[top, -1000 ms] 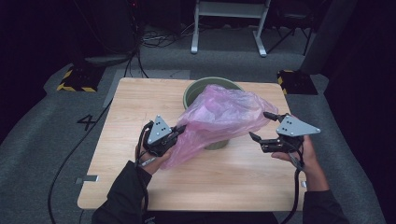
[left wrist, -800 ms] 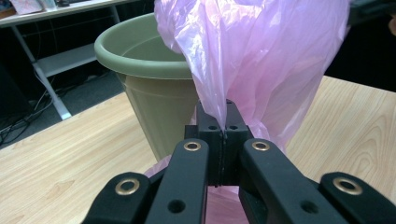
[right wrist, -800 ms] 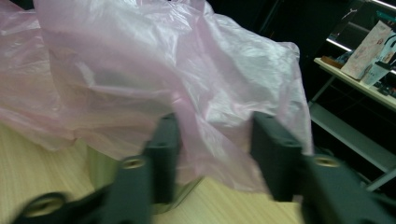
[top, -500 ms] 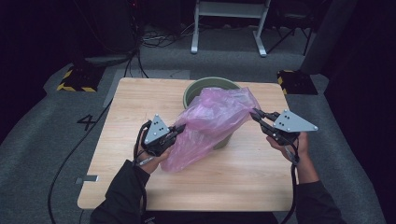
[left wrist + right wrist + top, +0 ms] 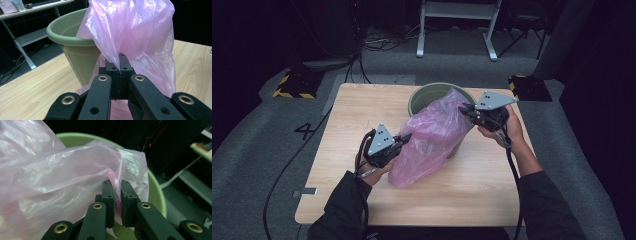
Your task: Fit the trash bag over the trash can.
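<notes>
A pink plastic bag drapes from the green pot down onto the wooden table. My left gripper is at the bag's near left side and is shut on a fold of the film. In the left gripper view the jaws pinch the bag in front of the pot. My right gripper is above the pot's right rim. Its jaws have just been closing and now pinch the bag's edge. The right gripper view shows it holding film over the pot rim.
The pot stands at the far middle of the table. On the floor behind are a white metal frame, loose cables and two yellow-black striped blocks. A "4" mark is on the floor at the left.
My right gripper closed on the bag's right edge and carried it up and away, over the pot's right rim. The bag now bunches over the pot. The left gripper stayed put.
</notes>
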Tool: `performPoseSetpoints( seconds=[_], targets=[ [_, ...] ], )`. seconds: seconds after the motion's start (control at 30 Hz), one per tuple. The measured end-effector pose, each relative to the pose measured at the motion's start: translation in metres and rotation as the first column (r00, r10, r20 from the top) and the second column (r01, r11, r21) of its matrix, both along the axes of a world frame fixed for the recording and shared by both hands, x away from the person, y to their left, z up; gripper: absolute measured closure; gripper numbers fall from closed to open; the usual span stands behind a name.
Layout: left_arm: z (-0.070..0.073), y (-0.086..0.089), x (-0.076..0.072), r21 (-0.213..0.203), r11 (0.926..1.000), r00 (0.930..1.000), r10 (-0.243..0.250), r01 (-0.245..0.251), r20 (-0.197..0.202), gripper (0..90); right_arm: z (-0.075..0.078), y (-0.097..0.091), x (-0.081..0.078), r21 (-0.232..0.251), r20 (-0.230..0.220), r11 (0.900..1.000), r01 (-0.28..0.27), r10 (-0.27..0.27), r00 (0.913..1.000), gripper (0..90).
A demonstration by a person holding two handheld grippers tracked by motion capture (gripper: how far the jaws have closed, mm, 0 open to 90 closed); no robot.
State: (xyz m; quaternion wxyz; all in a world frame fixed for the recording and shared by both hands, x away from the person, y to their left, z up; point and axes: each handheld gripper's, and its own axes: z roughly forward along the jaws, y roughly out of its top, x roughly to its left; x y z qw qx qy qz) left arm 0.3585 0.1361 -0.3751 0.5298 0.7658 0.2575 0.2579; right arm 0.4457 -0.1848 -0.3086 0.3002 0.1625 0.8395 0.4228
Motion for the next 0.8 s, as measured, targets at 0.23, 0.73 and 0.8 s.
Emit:
performPoseSetpoints(
  seconds=[0.23,0.73,0.8],
  targets=[
    [0.001,-0.001,-0.001,0.005,0.9999,0.9999,-0.011,0.011,0.013,89.6,-0.007,0.014,0.023,-0.064,-0.139,0.9978,-0.018,0.009,0.9902,77.2],
    [0.001,0.000,0.002,0.012,0.9991,0.9991,0.041,-0.040,-0.007,89.6,-0.004,-0.014,0.019,-0.001,-0.214,0.9988,-0.048,0.047,0.9758,23.9],
    [0.001,-0.001,0.002,0.013,0.9991,0.9992,0.040,-0.039,-0.010,89.6,-0.001,-0.019,0.009,0.036,-0.200,0.9967,-0.072,0.078,0.9767,22.9]
  ],
)
